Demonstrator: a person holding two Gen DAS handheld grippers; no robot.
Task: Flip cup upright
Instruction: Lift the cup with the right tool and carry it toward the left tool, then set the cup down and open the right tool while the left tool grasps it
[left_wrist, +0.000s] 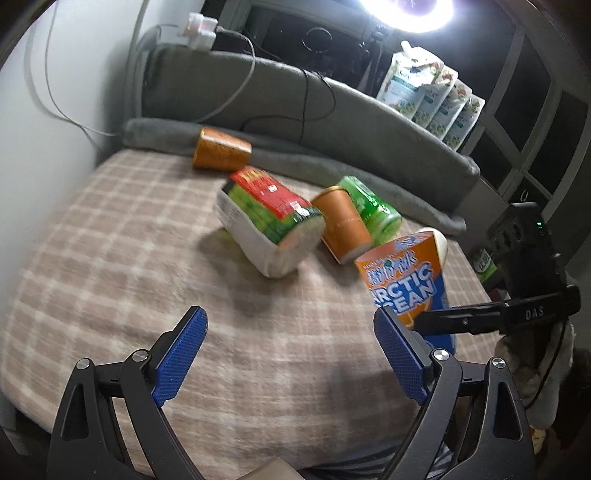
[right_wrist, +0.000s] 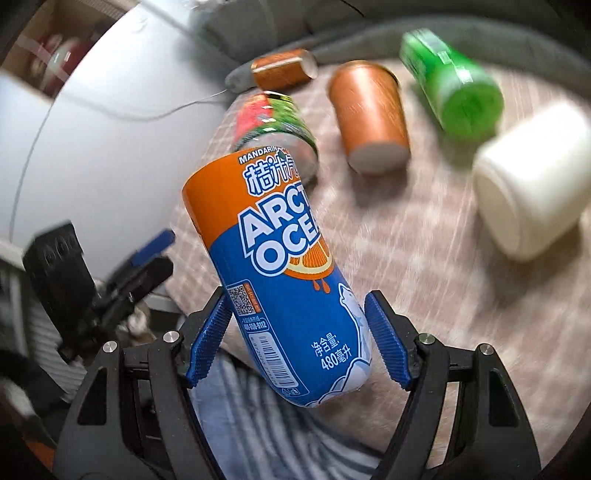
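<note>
Orange-blue cup (right_wrist: 280, 266) tilted (Arctic Ocean).

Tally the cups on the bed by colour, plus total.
Plain orange cups: 2
Green cup: 1
Red-green cup: 1
White cup: 1
Orange-blue cup: 1
Total: 6

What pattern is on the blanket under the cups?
The blanket has a beige-and-white plaid check, clearest in the left wrist view.
</note>
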